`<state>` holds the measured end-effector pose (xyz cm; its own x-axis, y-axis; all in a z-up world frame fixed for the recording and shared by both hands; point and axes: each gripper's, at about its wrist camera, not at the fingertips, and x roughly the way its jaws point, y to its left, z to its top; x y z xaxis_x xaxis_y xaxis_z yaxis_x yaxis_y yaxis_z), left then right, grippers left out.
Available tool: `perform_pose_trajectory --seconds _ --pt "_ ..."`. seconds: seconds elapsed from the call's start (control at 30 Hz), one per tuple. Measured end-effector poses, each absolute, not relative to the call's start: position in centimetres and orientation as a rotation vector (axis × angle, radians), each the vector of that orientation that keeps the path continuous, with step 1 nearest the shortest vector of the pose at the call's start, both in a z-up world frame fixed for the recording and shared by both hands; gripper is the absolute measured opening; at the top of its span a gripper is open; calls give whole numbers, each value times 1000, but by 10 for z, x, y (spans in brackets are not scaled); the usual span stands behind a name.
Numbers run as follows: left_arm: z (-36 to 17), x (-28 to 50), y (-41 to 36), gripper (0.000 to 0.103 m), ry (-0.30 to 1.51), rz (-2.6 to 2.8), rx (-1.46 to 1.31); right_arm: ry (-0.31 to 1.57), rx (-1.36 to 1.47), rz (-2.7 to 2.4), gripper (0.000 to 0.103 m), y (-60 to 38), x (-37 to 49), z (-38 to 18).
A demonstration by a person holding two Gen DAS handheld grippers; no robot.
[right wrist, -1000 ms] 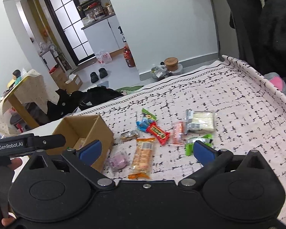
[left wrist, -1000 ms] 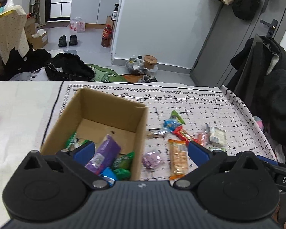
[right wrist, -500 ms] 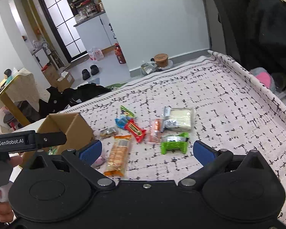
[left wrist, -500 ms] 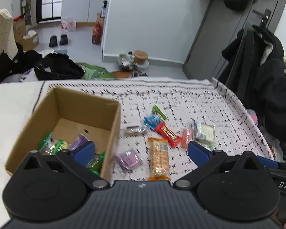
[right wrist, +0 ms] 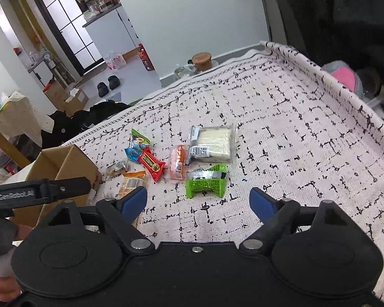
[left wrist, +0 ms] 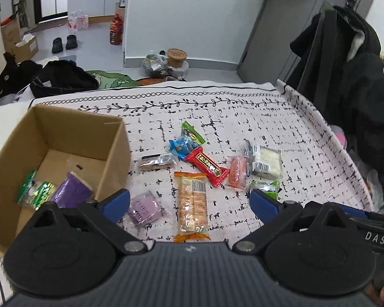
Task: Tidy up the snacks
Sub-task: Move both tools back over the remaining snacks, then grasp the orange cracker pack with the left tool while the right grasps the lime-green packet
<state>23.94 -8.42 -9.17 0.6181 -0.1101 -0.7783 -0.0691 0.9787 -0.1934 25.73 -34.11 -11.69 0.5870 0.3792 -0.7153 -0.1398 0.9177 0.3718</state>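
With nothing between either gripper's spread fingers, the right gripper (right wrist: 198, 202), now closing near the green packet (right wrist: 206, 182), risks nudging neighbouring snacks.

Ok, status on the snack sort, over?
Left gripper open, empty. Right gripper empty, jaws closing, bright green mesh-print packet just ahead. Brown cardboard box partly filled. Path clear.

Wrapped snacks (left wrist: 207, 166) beside cardboard box (left wrist: 64, 138)

Right hand-held gripper (right wrist: 198, 202) closing, purple pack (left wrist: 70, 192) dropped
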Motion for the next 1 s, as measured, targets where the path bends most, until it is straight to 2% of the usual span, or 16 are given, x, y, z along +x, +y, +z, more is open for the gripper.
perform_pose_trajectory --seconds 0.3,0.47,0.67,0.9,1.0 --pt "-121 267 -99 83 987 -29 -204 943 319 298 79 -337 281 -139" --pt "-138 279 -102 68 1028 -16 -208 965 334 294 74 -333 295 -152" --pt "-155 290 -103 61 1064 0 -206 988 337 290 71 -329 304 -164" --pt "-171 299 -107 57 1092 4 -204 1006 332 271 71 -326 314 -174" --pt "-178 303 -108 51 1105 2 -211 1016 331 269 71 -322 318 -179"
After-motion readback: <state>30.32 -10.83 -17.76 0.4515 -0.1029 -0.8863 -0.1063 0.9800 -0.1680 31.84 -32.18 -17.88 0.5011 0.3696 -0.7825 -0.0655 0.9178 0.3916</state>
